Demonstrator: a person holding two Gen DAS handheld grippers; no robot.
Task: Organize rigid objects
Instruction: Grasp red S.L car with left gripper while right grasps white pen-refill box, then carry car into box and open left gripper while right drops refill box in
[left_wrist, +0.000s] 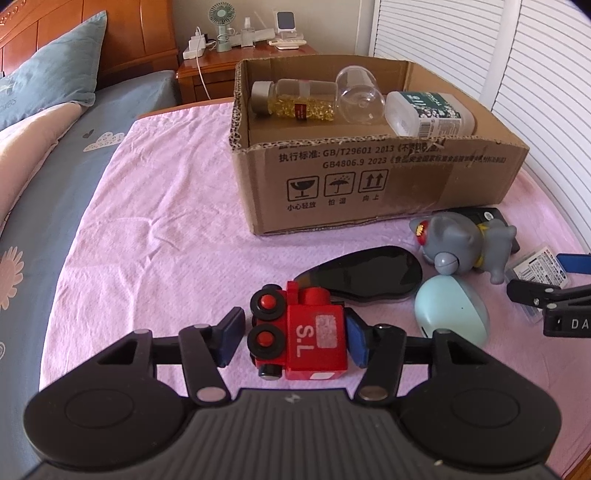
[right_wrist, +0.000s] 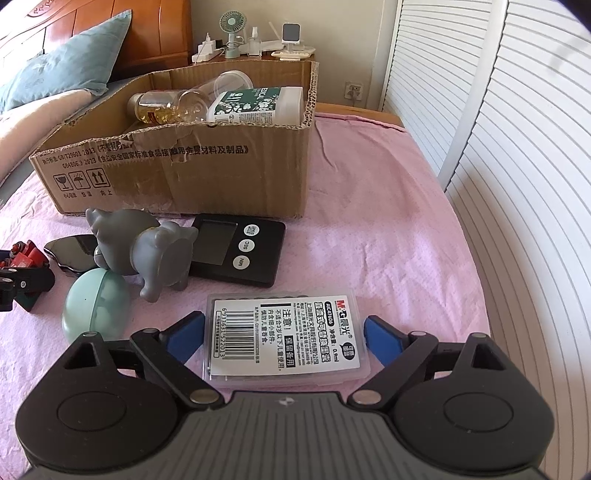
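My left gripper is open around a red toy train marked "S.L" that lies on the pink cloth; its right pad touches the train, its left pad stands slightly off. My right gripper is open around a clear plastic case with a barcode label; both blue pads stand beside its short ends with small gaps. An open cardboard box holds a capsule jar, a clear cup and a white bottle. The box also shows in the right wrist view.
On the cloth lie a grey toy animal, a mint-green egg-shaped case, a glossy black oval piece and a black digital timer. A bed with pillows is to the left, a nightstand behind, white louvered doors to the right.
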